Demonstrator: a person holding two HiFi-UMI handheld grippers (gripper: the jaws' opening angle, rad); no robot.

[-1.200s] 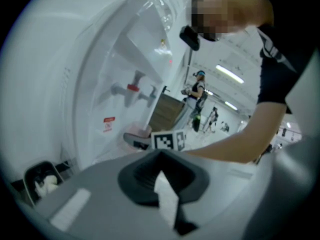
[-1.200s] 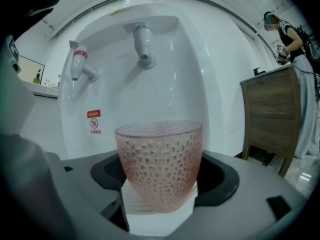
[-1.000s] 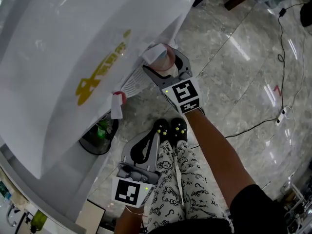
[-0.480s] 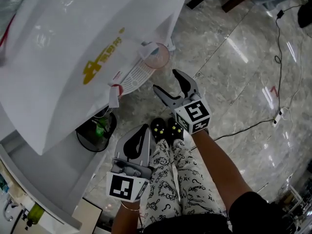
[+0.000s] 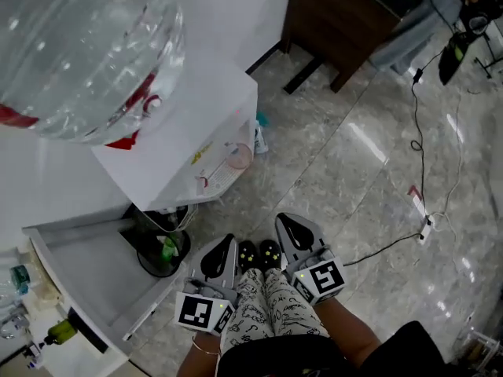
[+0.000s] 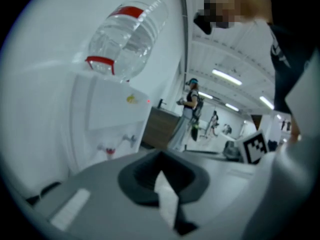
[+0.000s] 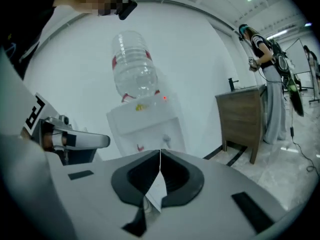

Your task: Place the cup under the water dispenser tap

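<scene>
The pinkish cup (image 5: 240, 157) stands on the drip tray of the white water dispenser (image 5: 189, 124), below its taps. A big clear bottle (image 5: 86, 45) tops the dispenser. My right gripper (image 5: 286, 221) is shut and empty, held low by the person's legs, well away from the cup. Beside it my left gripper (image 5: 225, 242) is shut too, with nothing in it. In the right gripper view the shut gripper (image 7: 160, 152) points at the dispenser (image 7: 145, 126), and the cup is hidden behind its jaws. The left gripper (image 6: 161, 157) faces the dispenser's taps (image 6: 107, 148).
A black bin (image 5: 161, 250) with something green in it sits beside the dispenser's base. A white shelf (image 5: 86, 277) juts out at lower left. A dark wooden cabinet (image 5: 338, 14) stands behind, and cables (image 5: 416, 210) run over the marble floor. People stand in the background (image 6: 191, 101).
My right gripper let go of the cup at the dispenser, drew back toward the legs and shut. The left gripper rose a little. The head view lifted and now takes in the whole dispenser.
</scene>
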